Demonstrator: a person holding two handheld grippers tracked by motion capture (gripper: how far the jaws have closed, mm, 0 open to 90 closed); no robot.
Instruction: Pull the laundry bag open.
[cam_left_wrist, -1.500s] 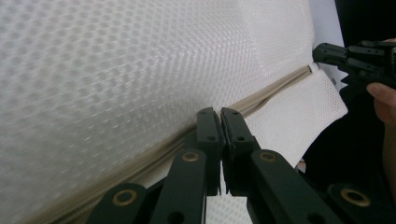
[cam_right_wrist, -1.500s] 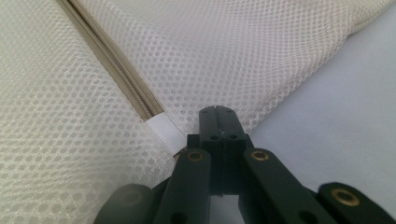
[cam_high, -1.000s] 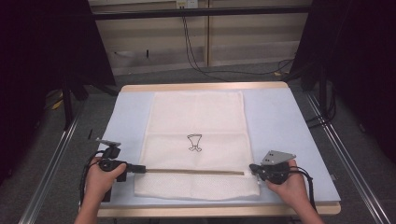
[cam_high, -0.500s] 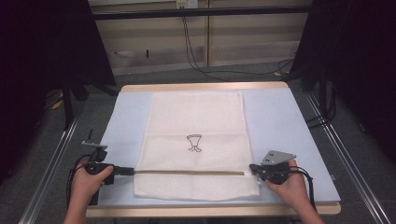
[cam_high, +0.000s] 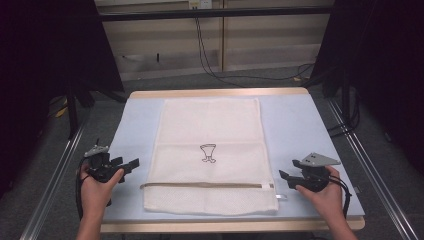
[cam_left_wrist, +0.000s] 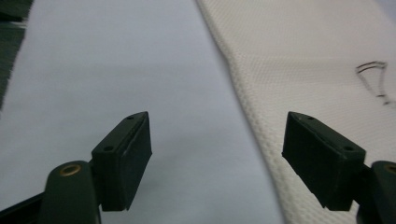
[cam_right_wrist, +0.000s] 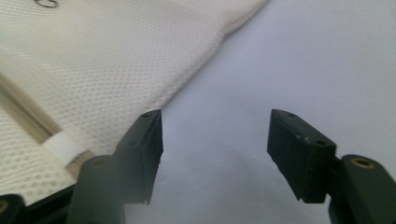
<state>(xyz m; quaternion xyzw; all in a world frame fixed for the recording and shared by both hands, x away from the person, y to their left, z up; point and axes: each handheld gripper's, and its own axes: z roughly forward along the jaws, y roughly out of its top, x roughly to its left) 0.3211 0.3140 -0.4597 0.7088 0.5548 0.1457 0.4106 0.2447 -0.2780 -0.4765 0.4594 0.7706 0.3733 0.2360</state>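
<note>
Pale blue covering spreads over the counter (cam_high: 295, 125), which fills the middle of the high view, with dark floor and cables behind it at the top of the frame. A cream mesh laundry bag (cam_high: 210, 155) lies flat at the centre of the counter, its small printed emblem (cam_high: 208, 152) near the middle and its zipper line (cam_high: 205, 185) running across the lower part, with a white tab (cam_high: 281, 197) at the lower right corner.

At the lower left of the high view, the left tool (cam_high: 129, 166) has just been opening; its jaws stand well apart with nothing between them, and it sits just beside the bag's left edge without touching it. In the left gripper view the left tool (cam_left_wrist: 217, 154) hovers over bare blue covering, the bag's edge (cam_left_wrist: 261, 121) passing under the right-hand jaw. The left hand (cam_high: 97, 187) grips the body from below, forearm rising from the bottom edge.

At the lower right, the right tool (cam_high: 290, 170) has likewise just been opening and holds nothing, apart from the bag's right edge. In the right gripper view the right tool (cam_right_wrist: 215, 154) shows blue covering between its jaws, mesh bag (cam_right_wrist: 102, 74) to the upper left. The right hand (cam_high: 325, 192) wraps the body, jaws aimed toward the bag.
</note>
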